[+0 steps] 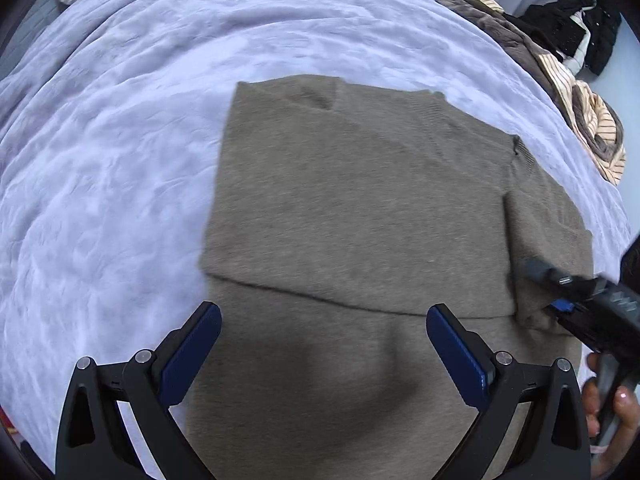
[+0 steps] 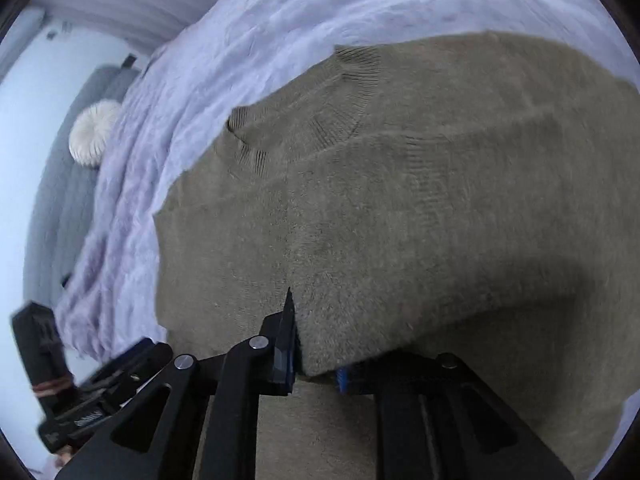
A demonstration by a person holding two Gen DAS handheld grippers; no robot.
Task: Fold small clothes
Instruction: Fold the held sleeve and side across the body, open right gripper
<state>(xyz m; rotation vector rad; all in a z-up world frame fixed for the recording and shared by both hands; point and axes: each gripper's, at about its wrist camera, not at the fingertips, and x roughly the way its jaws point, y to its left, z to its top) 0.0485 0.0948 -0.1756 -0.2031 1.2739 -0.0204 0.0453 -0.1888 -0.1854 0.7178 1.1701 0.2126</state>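
An olive-brown knit sweater [image 1: 360, 200] lies partly folded on a lavender bedspread [image 1: 120, 160]. My left gripper [image 1: 324, 312] hovers open above the sweater's near part, with nothing between its blue pads [image 1: 192, 356]. My right gripper [image 1: 548, 286] is at the sweater's right edge, blurred, with a person's hand [image 1: 608, 400] on its handle. In the right wrist view a folded edge of the sweater [image 2: 400, 200] sits between the right gripper's [image 2: 316, 352] parted fingers. It covers most of the right finger, and the pads do not look pressed on it. The ribbed collar [image 2: 352, 80] lies at the far side.
A heap of striped and brown clothes [image 1: 560, 92] and a black garment [image 1: 572, 28] lie at the bed's far right edge. A round white cushion [image 2: 94, 132] rests by a grey headboard [image 2: 60, 208]. Bare bedspread stretches left of the sweater.
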